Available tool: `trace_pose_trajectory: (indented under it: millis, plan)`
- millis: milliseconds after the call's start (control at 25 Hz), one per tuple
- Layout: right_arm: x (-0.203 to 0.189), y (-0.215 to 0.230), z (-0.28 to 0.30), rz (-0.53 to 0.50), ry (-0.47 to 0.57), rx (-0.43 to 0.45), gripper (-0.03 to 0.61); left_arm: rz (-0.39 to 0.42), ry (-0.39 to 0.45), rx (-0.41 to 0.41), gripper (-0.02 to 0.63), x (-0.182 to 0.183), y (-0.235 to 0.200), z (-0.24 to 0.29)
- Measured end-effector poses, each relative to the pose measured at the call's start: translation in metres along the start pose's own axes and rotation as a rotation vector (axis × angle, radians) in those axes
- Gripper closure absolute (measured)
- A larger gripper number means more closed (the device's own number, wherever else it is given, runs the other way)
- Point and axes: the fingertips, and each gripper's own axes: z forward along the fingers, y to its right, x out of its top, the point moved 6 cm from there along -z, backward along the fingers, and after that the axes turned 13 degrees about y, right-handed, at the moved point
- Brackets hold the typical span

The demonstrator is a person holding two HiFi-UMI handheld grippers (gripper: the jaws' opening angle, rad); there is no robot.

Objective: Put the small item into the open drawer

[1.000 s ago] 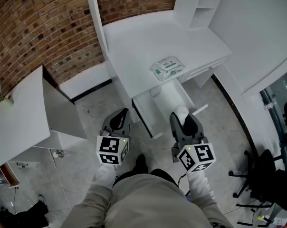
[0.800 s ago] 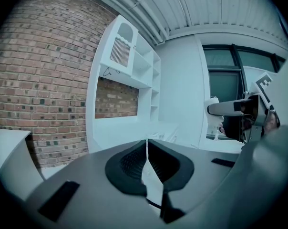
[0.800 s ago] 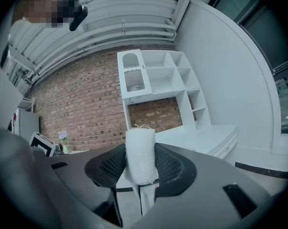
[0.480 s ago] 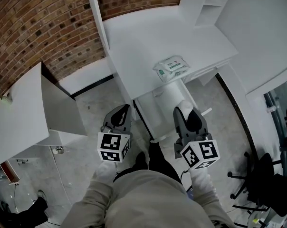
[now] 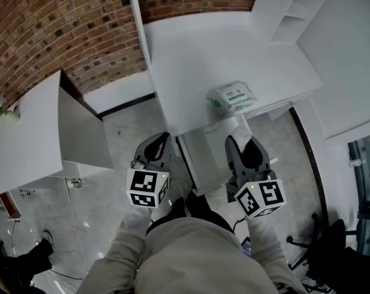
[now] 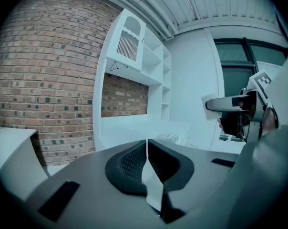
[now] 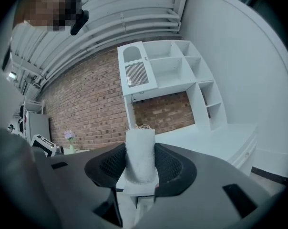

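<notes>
Gripping the small white roll (image 7: 140, 152) between its pads, the right gripper (image 7: 140, 170) stands wide around it, the roll upright and poking out above the jaws. It hovers just in front of the white desk (image 5: 191, 54), at the right side of the open drawer (image 5: 200, 157) that juts from under the desk's front edge. The left gripper (image 6: 147, 149) hangs at the drawer's other side, in front of the desk, its jaws pressed together on nothing. A pack of wipes (image 5: 234, 97) lies on the desk near its front edge.
</notes>
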Motion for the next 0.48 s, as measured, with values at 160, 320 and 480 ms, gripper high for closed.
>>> trace_pose_trajectory:
  millis: [160,320,480]
  plan:
    - [-0.002,0.012,0.018,0.012,-0.017,0.04,0.383,0.0,-0.009,0.04,0.588,-0.001,-0.003,0.013]
    - [-0.008,0.023,0.036,0.037,-0.032,0.075,0.383,-0.009,-0.024,0.073,0.588,-0.006,-0.005,0.024]
    - [-0.018,0.031,0.05,0.049,-0.061,0.108,0.383,-0.012,-0.038,0.107,0.588,-0.009,-0.006,0.031]
